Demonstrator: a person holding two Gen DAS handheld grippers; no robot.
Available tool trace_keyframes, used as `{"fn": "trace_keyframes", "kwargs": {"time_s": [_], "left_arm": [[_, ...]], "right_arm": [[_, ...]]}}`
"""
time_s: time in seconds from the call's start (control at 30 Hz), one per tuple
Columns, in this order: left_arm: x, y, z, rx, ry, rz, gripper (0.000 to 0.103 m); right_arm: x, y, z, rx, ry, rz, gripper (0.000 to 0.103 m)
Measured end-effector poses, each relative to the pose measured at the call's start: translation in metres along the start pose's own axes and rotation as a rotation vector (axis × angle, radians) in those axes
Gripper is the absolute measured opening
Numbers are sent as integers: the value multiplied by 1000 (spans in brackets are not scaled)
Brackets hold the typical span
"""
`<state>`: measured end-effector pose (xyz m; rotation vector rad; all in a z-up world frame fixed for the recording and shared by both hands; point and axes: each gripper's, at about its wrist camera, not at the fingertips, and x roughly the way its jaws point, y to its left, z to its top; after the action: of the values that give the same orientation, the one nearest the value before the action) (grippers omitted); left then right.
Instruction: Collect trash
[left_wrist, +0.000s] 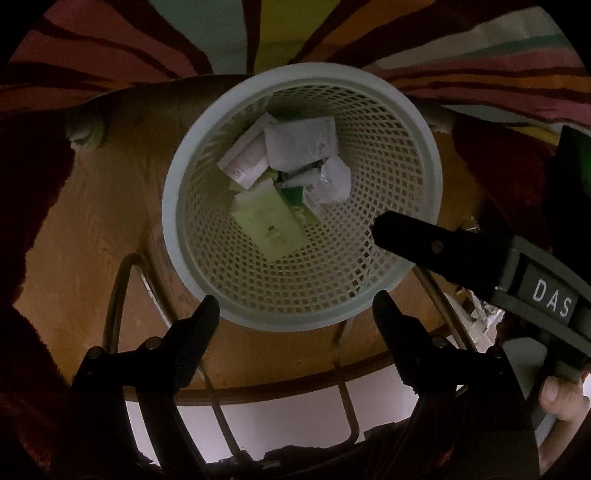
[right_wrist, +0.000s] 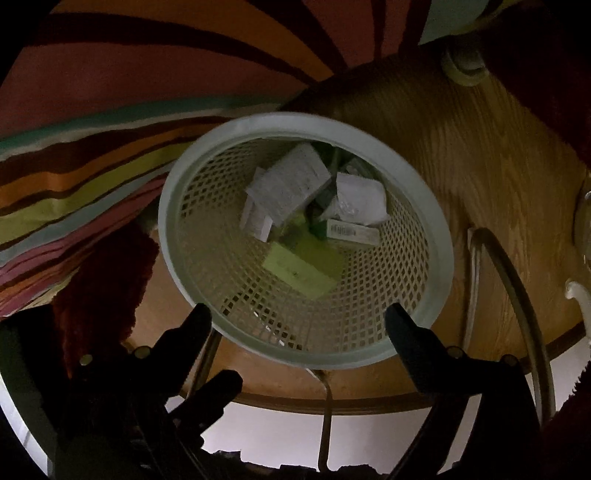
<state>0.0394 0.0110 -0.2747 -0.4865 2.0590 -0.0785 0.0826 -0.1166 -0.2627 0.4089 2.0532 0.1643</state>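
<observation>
A pale mesh waste basket (left_wrist: 177, 177) stands on a round wooden table and also shows in the right wrist view (right_wrist: 170, 236). Inside it lie white crumpled papers (left_wrist: 301, 142), a white packet (left_wrist: 334, 179) and a pale green carton (left_wrist: 271, 227); the right wrist view shows the same papers (right_wrist: 290, 181) and carton (right_wrist: 301, 271). My left gripper (left_wrist: 295, 308) is open and empty just above the basket's near rim. My right gripper (right_wrist: 297, 321) is open and empty over the near rim. One finger of the right gripper (left_wrist: 413, 230) reaches over the basket's right rim in the left wrist view.
The round wooden table (left_wrist: 103, 221) has a metal wire frame (left_wrist: 114, 295) below its edge. A striped, many-coloured cloth (right_wrist: 110, 110) lies behind the basket. Dark red fabric (right_wrist: 103, 266) hangs at the left. White floor (left_wrist: 295, 421) shows below the table edge.
</observation>
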Motion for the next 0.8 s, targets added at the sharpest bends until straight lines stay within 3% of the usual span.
{"fn": "trace_keyframes", "kwargs": {"time_s": [0.5,0.8], "left_arm": [[-7,0,-10,22,-9,12,83],[-44,-7,-27,74,-158,8,83]], "right_arm": [[-7,4,-13,-62,-16,-31,95],[-55,27,-38,-198,-213,-46,95]]}}
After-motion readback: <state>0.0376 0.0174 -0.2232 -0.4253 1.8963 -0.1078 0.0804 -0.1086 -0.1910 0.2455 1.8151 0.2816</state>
